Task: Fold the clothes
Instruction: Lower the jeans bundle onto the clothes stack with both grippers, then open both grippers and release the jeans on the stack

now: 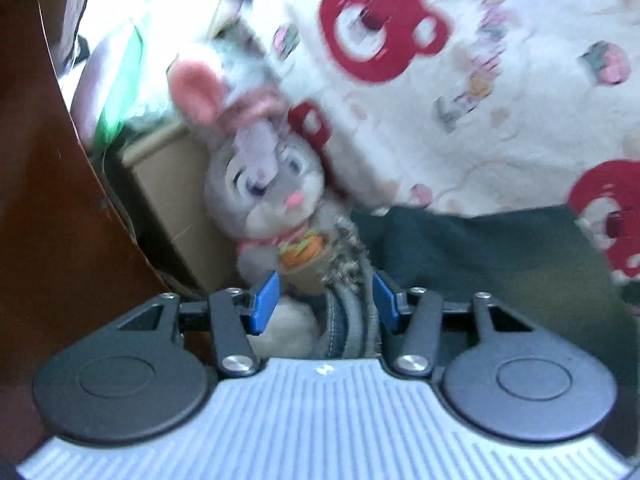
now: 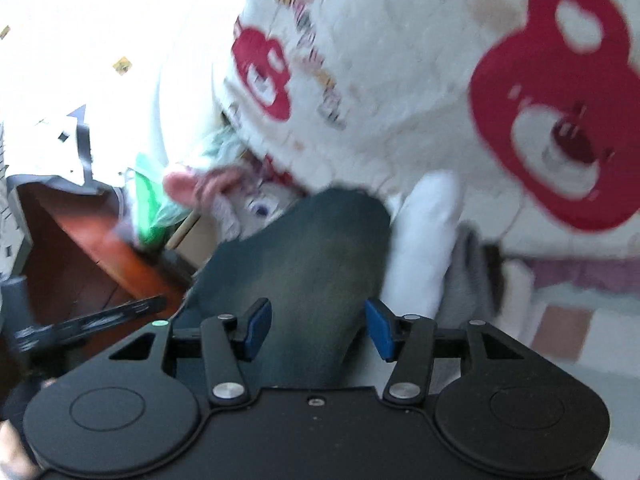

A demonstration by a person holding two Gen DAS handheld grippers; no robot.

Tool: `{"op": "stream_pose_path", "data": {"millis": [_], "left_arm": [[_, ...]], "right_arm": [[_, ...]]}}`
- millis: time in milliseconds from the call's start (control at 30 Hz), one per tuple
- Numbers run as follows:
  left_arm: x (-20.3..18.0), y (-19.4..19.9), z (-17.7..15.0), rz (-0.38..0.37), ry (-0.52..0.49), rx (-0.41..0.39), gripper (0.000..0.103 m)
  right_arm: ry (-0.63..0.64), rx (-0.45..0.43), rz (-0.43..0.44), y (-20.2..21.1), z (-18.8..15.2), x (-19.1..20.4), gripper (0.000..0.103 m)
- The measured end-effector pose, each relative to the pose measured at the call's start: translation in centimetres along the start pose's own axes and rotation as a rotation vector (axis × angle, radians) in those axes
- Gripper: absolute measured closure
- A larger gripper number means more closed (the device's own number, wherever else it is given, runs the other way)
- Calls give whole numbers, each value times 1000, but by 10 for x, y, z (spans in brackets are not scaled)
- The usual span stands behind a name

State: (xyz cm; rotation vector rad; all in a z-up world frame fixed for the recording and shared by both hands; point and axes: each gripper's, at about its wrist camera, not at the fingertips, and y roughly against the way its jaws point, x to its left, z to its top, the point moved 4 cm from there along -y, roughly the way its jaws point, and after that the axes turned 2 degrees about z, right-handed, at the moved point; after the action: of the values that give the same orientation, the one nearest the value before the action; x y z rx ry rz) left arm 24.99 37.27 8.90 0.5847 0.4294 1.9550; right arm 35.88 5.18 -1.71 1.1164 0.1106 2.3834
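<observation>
Behind everything, filling the upper right of both wrist views, a white fleece blanket (image 1: 500, 92) printed with red bear heads; motion blur softens the print. Taken as landmark.

Dark denim garment (image 2: 304, 280), looks like jeans, lies directly below the blanket's lower edge, running from there toward both cameras. In the left wrist view its frayed hem and thick seam (image 1: 352, 312) sit in the gap of the tool.

Brown wooden panel (image 1: 52, 200), curved edge, stands well left of the blanket.

Cardboard box (image 1: 172, 200) sits between that panel and the blanket.

Grey plush rabbit (image 1: 268, 192), pink-lined ear, small orange carrot toy at its chest, leans against the blanket's lower left corner, beside the denim.

Left gripper (image 1: 325, 300): blue pads spread apart; the denim seam lies between them, neither pad seen pressing it.

Right gripper (image 2: 318, 330): blue pads also spread wide, poised over the denim's flat surface; whether the pads touch the cloth cannot be told. Nothing pinched.
</observation>
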Motion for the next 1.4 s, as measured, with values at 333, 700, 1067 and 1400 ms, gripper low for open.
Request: {"op": "stream_pose_path", "data": {"millis": [333,700,1067,1400], "left_arm": [[-37,-14,-65,-78,-110,188,63],[-13,-69,-84,5,20,295,60],[-36,-59,-90,123,-45,247,59],[-36,10,-110,120,21,154,23]], "right_arm": [[558,128,-139,-53,12,50,54],[637,216,-165,-112,-2,43,58],[454,129,-118,-74,-6,40,57],[419,58,-72,93,-59,-29,43]]}}
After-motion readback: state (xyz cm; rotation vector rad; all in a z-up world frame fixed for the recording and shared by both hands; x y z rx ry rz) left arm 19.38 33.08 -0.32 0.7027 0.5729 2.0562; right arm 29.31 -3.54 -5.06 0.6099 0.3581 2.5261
